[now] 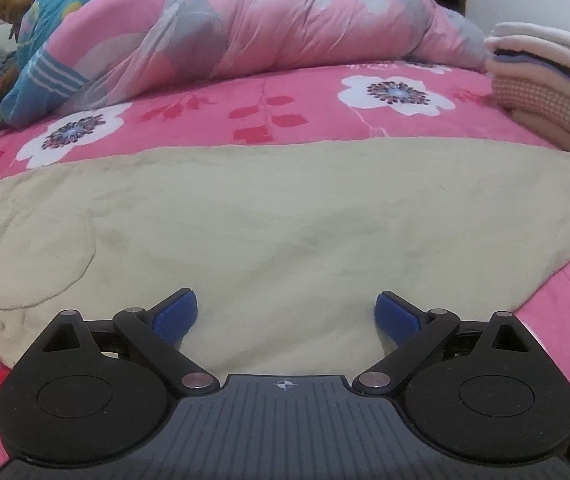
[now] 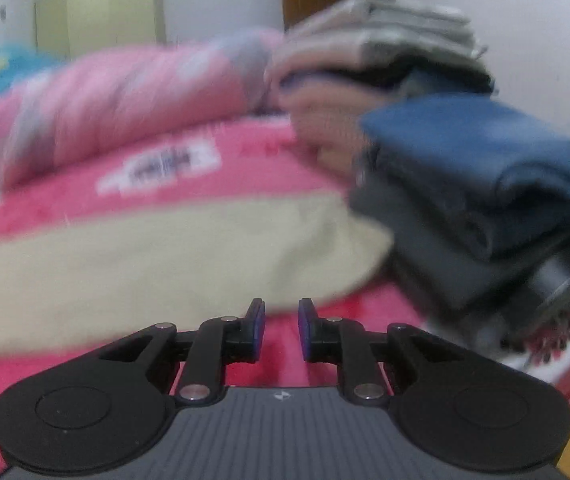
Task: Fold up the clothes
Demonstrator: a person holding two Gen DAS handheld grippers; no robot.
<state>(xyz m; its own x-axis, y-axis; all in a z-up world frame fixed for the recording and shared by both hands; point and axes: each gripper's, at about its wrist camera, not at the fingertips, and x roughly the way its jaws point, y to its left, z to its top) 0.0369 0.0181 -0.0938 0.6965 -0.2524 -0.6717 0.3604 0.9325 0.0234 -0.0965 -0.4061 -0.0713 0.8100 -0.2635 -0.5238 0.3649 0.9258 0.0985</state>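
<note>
Beige cotton garment [image 1: 285, 216], wrinkled and spread flat, covers the near part of the pink flower-printed bedsheet [image 1: 213, 120]; a curved seam like a pocket shows toward its left end. The left gripper [image 1: 287, 318] hangs low over the garment's near edge with its jaws spread wide, the blue ribbed pads [image 1: 177, 314] well apart and the cloth showing between them; nothing is held. Whether the fingertips touch the fabric cannot be told.

In the right wrist view, blurred by motion, the same beige garment [image 2: 157, 252] lies ahead and to the left of the right gripper [image 2: 281, 328]. Its jaws stand only narrowly apart, gripping nothing, and pink sheet [image 2: 285, 360] shows through the gap; the garment's near right corner is just beyond the fingertips.

A stack of folded dark blue and grey clothes [image 2: 485, 200] sits to the right of the garment, with a taller pile of folded cream and pink textiles [image 2: 373, 56] behind it. Along the far side of the bed lies a rolled pink and grey quilt [image 1: 285, 24], with a person in a blue top [image 1: 25, 12] at its left end.
</note>
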